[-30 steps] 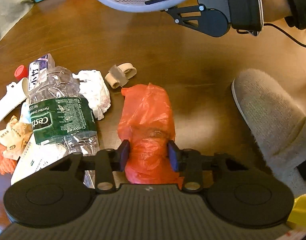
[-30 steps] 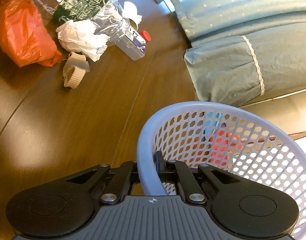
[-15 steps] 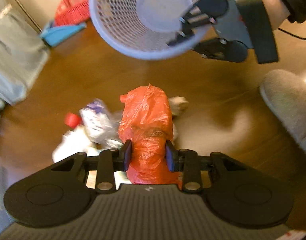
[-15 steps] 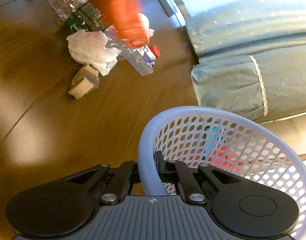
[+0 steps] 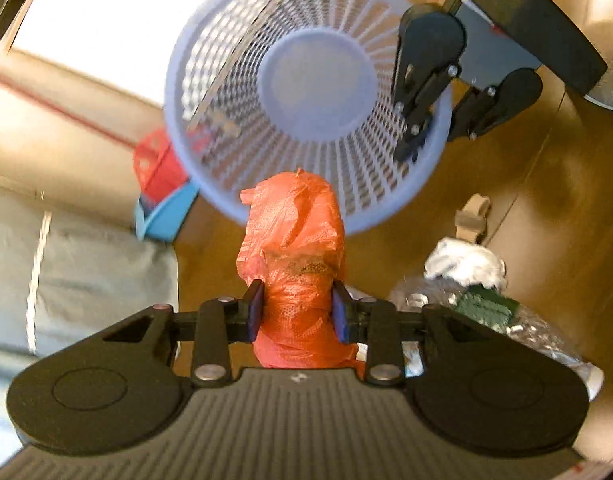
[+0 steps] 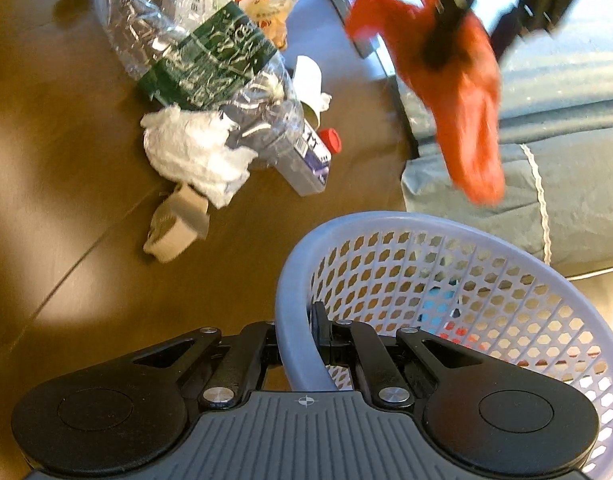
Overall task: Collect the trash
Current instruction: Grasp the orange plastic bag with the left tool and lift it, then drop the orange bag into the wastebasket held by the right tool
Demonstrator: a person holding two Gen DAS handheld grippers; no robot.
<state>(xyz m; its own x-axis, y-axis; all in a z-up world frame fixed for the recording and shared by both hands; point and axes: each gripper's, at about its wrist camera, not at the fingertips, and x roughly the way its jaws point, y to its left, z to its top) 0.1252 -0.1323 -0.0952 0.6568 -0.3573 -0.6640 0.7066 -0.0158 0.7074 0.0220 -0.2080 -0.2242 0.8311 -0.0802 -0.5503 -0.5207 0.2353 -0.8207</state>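
Note:
My left gripper (image 5: pixel 297 312) is shut on a crumpled orange plastic bag (image 5: pixel 294 248), held in the air just in front of the open mouth of a pale lilac mesh basket (image 5: pixel 242 184). My right gripper (image 6: pixel 294 344) is shut on the basket's rim (image 6: pixel 284 320) and tilts it toward the bag. In the right wrist view the orange bag (image 6: pixel 466 112) hangs above the basket's far edge, with the left gripper (image 6: pixel 446 40) over it. On the wooden floor lie a crushed clear bottle with a green label (image 6: pixel 194 52), a white tissue wad (image 6: pixel 190 152) and a beige tape roll (image 6: pixel 174 224).
A small carton with a red cap (image 6: pixel 310 156) and snack wrappers (image 6: pixel 266 8) lie by the bottle. Grey-blue bedding (image 6: pixel 566 160) borders the floor on one side. A red and blue dustpan set (image 5: pixel 162 192) stands behind the basket. A fuzzy slipper (image 5: pixel 610 92) shows at the far right.
The left gripper lifted the orange bag off the floor and rolled, bringing it up to the basket's mouth. The right gripper tilted and shifted the basket toward the bag.

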